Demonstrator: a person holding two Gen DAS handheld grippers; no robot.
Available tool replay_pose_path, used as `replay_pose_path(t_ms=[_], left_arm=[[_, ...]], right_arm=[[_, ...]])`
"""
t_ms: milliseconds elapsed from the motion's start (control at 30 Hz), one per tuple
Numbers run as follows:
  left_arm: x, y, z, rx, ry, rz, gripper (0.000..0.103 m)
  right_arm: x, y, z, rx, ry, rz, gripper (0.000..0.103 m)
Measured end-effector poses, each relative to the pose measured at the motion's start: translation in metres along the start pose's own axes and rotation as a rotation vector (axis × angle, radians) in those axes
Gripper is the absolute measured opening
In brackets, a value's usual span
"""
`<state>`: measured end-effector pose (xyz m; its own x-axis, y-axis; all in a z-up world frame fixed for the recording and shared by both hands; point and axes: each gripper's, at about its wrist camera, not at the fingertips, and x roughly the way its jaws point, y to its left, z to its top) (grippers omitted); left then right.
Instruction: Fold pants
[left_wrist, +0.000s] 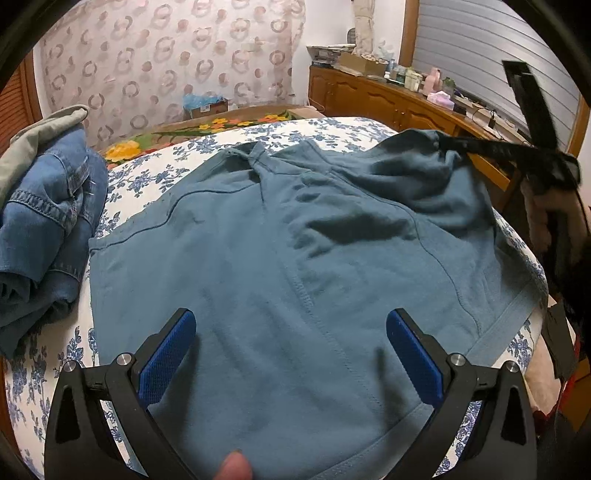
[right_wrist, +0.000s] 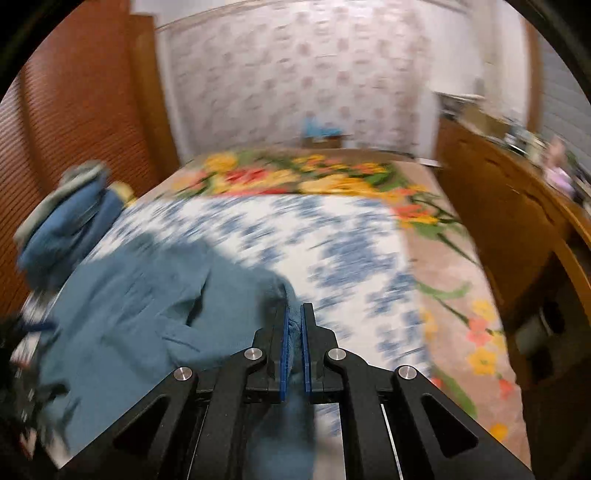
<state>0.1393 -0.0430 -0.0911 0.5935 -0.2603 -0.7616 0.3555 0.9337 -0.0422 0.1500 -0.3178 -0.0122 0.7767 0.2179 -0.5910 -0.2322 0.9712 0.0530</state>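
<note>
Teal-blue pants (left_wrist: 280, 266) lie spread on the bed with the blue-flowered sheet (left_wrist: 147, 177). My left gripper (left_wrist: 291, 354) is open and empty, just above the waist end of the pants. My right gripper (left_wrist: 461, 146) shows at the far right of the left wrist view, shut on a raised corner of the pants. In the blurred right wrist view the right gripper (right_wrist: 294, 317) pinches a fold of the teal pants (right_wrist: 147, 295) between its blue pads (right_wrist: 305, 350).
A heap of denim and grey clothes (left_wrist: 48, 206) lies at the bed's left side. A wooden dresser (left_wrist: 388, 99) with clutter stands at the back right. A flowered cover (right_wrist: 295, 177) lies at the bed's far end.
</note>
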Motion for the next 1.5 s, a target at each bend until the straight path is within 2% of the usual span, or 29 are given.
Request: replay_pose_path(t_ms=[67, 133, 167, 200, 300, 433, 500, 600, 667, 733, 800, 867, 967, 1067, 1133, 1233, 1333, 1400, 1500], left_arm=[[0.0, 0.0, 0.0, 0.002, -0.001, 0.002, 0.103], [-0.001, -0.001, -0.001, 0.005, -0.001, 0.005, 0.103], [0.0, -0.001, -0.001, 0.006, 0.001, 0.005, 0.103], [0.001, -0.001, -0.001, 0.006, 0.001, 0.005, 0.103], [0.0, -0.001, -0.001, 0.005, 0.0, 0.005, 0.103], [0.0, -0.001, 0.0, -0.001, -0.003, 0.001, 0.103], [-0.001, -0.001, 0.0, -0.001, -0.005, 0.001, 0.103], [-0.003, -0.003, -0.001, 0.002, -0.008, -0.003, 0.103], [-0.003, -0.003, -0.001, 0.005, -0.007, -0.005, 0.103], [-0.003, -0.003, -0.002, 0.008, -0.004, -0.005, 0.103], [-0.003, -0.002, -0.003, 0.006, -0.001, -0.005, 0.103], [-0.003, -0.001, -0.004, 0.004, 0.003, -0.004, 0.103], [-0.001, 0.002, -0.006, -0.001, 0.007, 0.001, 0.103], [0.001, 0.003, -0.007, -0.011, 0.011, 0.002, 0.103], [0.002, 0.004, -0.009, -0.011, 0.015, 0.002, 0.103], [0.001, 0.003, -0.01, -0.007, 0.015, 0.003, 0.103], [0.0, 0.003, -0.01, -0.011, 0.011, 0.001, 0.103], [-0.001, 0.003, -0.009, -0.01, 0.009, 0.001, 0.103], [-0.004, 0.002, -0.011, -0.011, 0.005, -0.005, 0.103]], right_arm=[[0.004, -0.012, 0.004, 0.026, -0.005, -0.062, 0.006], [0.007, -0.021, 0.006, 0.047, -0.004, -0.096, 0.013], [0.008, -0.021, 0.007, 0.044, 0.006, -0.132, 0.028], [0.01, -0.021, 0.007, 0.036, 0.021, -0.167, 0.035], [0.008, -0.015, 0.008, 0.035, 0.015, -0.176, 0.035], [0.009, -0.008, 0.004, 0.015, 0.032, -0.095, 0.035], [0.019, -0.006, 0.003, -0.01, 0.066, -0.032, 0.035], [0.033, 0.002, 0.005, -0.056, 0.107, 0.013, 0.035], [0.041, 0.003, 0.007, -0.071, 0.149, -0.001, 0.035], [0.05, 0.0, 0.01, -0.079, 0.183, -0.036, 0.028], [0.058, -0.005, 0.015, -0.079, 0.213, -0.054, 0.012], [0.057, -0.008, 0.02, -0.084, 0.21, -0.057, 0.003], [0.052, -0.012, 0.028, -0.059, 0.158, -0.089, 0.002], [0.044, -0.03, 0.037, 0.037, 0.082, -0.128, 0.001], [0.038, -0.039, 0.038, 0.068, 0.049, -0.172, 0.001], [0.04, -0.041, 0.033, 0.089, 0.069, -0.185, 0.001], [0.029, -0.03, 0.028, 0.069, 0.04, -0.104, 0.01], [0.029, -0.019, 0.023, 0.043, 0.075, -0.026, 0.025], [0.024, 0.005, 0.011, -0.045, 0.09, -0.021, 0.029]])
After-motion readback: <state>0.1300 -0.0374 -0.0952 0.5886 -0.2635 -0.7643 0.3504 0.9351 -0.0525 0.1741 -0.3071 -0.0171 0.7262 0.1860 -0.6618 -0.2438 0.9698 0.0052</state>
